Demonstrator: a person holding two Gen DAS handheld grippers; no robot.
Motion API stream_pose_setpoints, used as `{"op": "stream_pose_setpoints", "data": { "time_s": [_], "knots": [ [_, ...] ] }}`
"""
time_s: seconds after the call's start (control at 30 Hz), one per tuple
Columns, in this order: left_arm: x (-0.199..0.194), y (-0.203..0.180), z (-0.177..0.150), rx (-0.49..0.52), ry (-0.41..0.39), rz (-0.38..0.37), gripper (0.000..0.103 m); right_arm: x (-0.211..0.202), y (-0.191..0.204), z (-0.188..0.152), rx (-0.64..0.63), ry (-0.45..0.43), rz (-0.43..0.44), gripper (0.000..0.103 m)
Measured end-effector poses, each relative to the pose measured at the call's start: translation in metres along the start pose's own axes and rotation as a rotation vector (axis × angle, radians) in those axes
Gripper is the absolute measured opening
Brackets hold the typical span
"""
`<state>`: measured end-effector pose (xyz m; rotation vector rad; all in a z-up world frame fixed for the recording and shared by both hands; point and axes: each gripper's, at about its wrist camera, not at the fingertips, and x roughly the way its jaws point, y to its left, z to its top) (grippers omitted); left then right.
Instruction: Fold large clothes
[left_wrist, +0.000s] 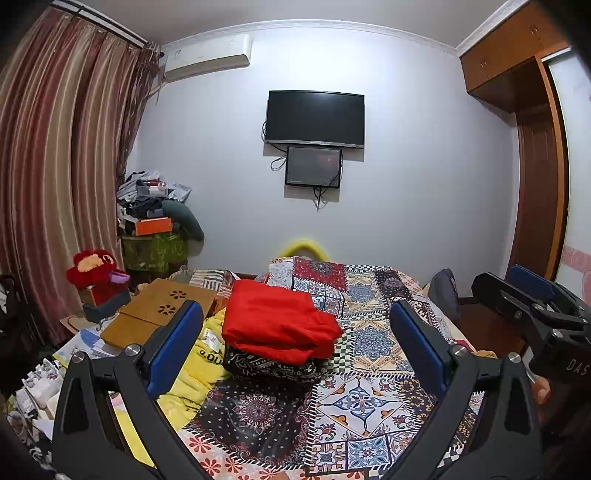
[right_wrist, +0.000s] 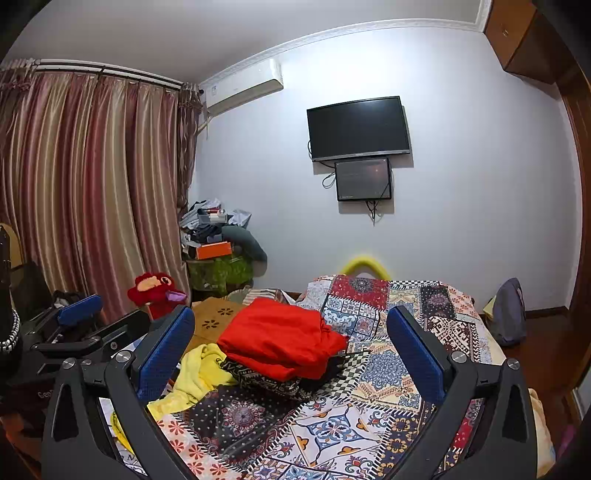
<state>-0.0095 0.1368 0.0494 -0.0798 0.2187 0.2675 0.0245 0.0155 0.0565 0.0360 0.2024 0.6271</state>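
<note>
A folded red garment lies on top of a folded black-and-white patterned garment on the bed with the patchwork cover. A crumpled yellow garment lies to its left. My left gripper is open and empty, held above the bed in front of the pile. My right gripper is open and empty, also facing the red garment and the yellow garment. The right gripper also shows at the right edge of the left wrist view.
A wooden lap desk and a red plush toy sit left of the pile. Papers and clutter lie at the bed's left. Curtains, a cluttered stand, a wall TV and a wardrobe surround the bed.
</note>
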Motion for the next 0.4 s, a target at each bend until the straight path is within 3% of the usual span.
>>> {"op": "stream_pose_setpoints", "data": {
  "time_s": [0.4],
  "knots": [
    [0.0033, 0.0023, -0.0026, 0.0, 0.013, 0.002, 0.102, 0.0029, -0.0011, -0.0006, 0.006, 0.007, 0.001, 0.103]
  ]
}}
